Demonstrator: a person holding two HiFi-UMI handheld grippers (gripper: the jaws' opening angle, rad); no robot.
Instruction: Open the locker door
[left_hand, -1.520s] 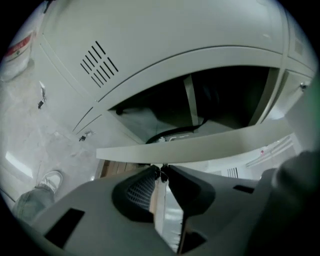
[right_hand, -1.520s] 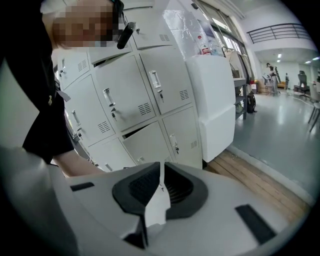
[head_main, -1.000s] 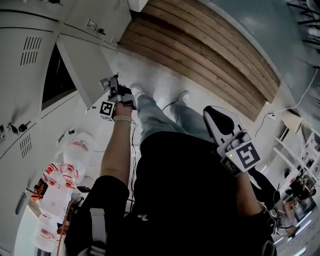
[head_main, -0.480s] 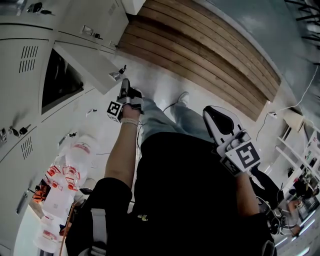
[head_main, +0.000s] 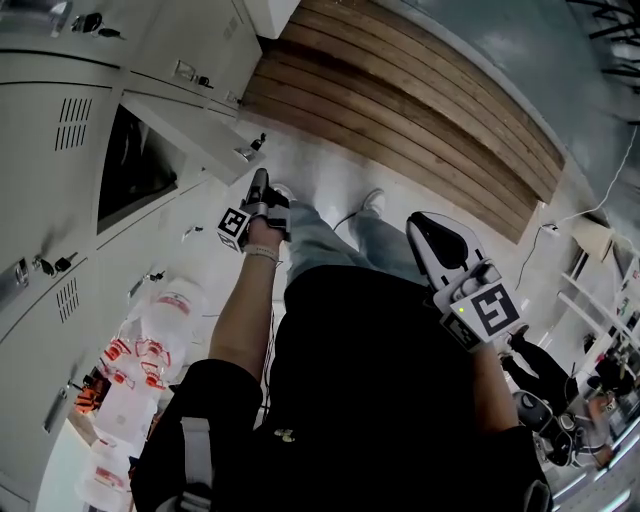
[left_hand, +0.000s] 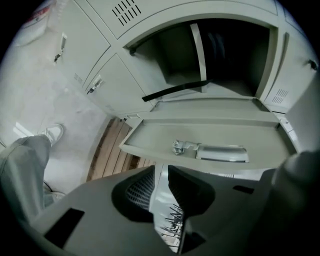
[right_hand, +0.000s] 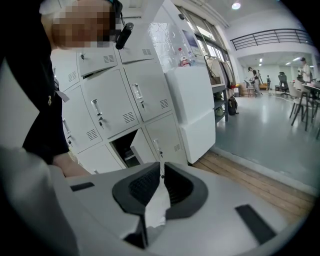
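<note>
Head view looks down; gripper views share lockers.

1. It was a big open-plan workplace, office-like, with a locker area at one side.
2. White metal lockers with vents and keys lined one wall.
3. Beyond lay a polished grey floor, chairs and a mezzanine railing.

Locker door ahead of left gripper
</note>
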